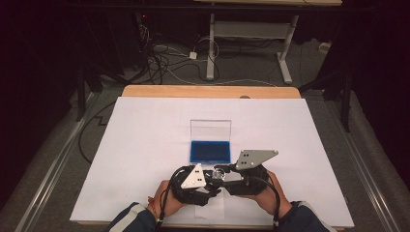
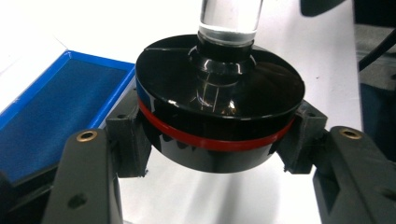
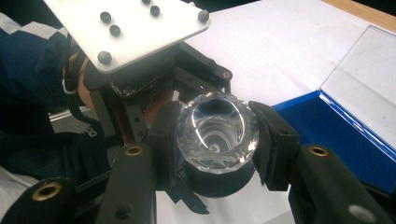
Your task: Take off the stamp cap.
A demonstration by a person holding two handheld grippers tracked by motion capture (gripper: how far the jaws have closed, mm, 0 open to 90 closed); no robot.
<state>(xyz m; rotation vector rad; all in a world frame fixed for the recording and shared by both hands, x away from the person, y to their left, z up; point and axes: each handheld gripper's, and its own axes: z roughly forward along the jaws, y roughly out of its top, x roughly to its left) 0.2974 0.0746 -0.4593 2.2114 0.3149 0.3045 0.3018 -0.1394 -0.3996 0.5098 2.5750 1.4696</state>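
Observation:
A round stamp-like piece with a black base (image 2: 219,107), a red ring and a clear faceted handle (image 3: 217,130) is held between both grippers near the table's front (image 1: 220,172). My left gripper (image 2: 217,144) is shut on the black base, with a pad (image 2: 127,140) pressed against each side. My right gripper (image 3: 217,140) is shut on the clear handle, meeting the left gripper (image 1: 212,181) head-on. Just behind them lies an open case with a blue lining (image 1: 210,151) and an upright clear lid (image 1: 210,129).
A white sheet (image 1: 145,145) covers most of the wooden table (image 1: 208,91). A small white slip (image 1: 210,210) lies by the front edge under the hands. Cables and a desk frame (image 1: 251,43) are on the floor beyond the table.

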